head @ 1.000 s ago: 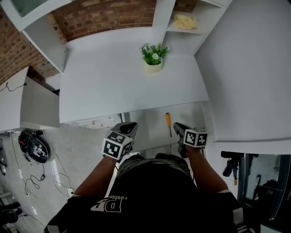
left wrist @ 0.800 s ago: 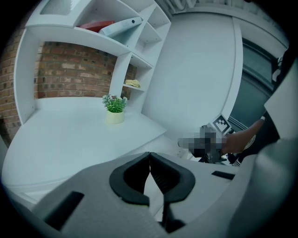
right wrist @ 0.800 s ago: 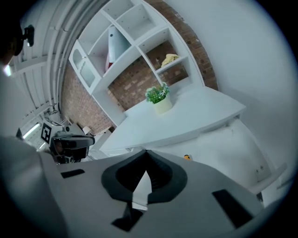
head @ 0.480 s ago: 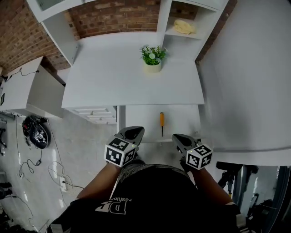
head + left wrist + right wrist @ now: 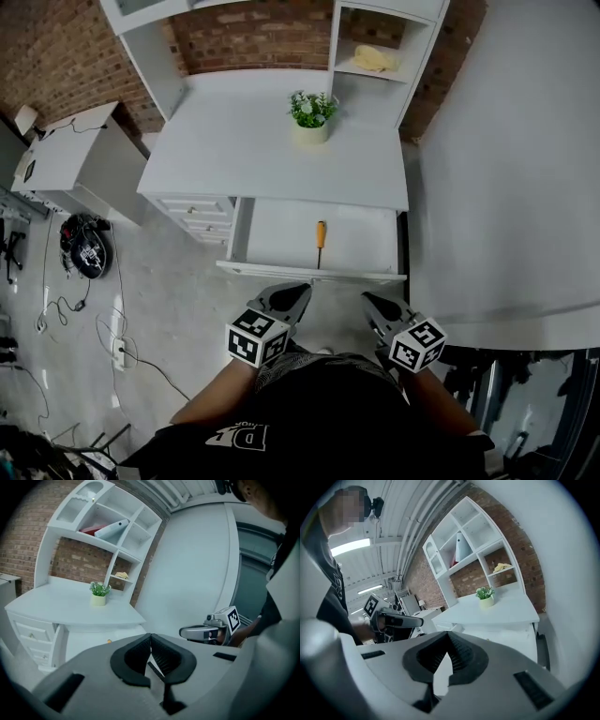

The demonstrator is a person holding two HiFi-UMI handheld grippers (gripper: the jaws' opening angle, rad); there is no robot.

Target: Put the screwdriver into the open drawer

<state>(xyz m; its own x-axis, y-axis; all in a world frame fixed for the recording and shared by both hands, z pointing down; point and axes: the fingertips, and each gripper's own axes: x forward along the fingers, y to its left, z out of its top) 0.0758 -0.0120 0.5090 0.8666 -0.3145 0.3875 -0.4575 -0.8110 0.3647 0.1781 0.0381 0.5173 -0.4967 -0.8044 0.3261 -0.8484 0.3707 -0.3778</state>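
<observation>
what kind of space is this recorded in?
Probably a lab or studio staged as a home office: a white desk with shelving against a brick wall, a potted plant on it, loose cables on the bare floor.

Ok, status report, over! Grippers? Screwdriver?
Left gripper shut, empty. Right gripper shut, empty. Screwdriver lying in the open drawer, neither gripper touching it. Nothing in the way.

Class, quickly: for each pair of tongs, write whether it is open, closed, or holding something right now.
Left tongs: closed, holding nothing.
Right tongs: closed, holding nothing.
</observation>
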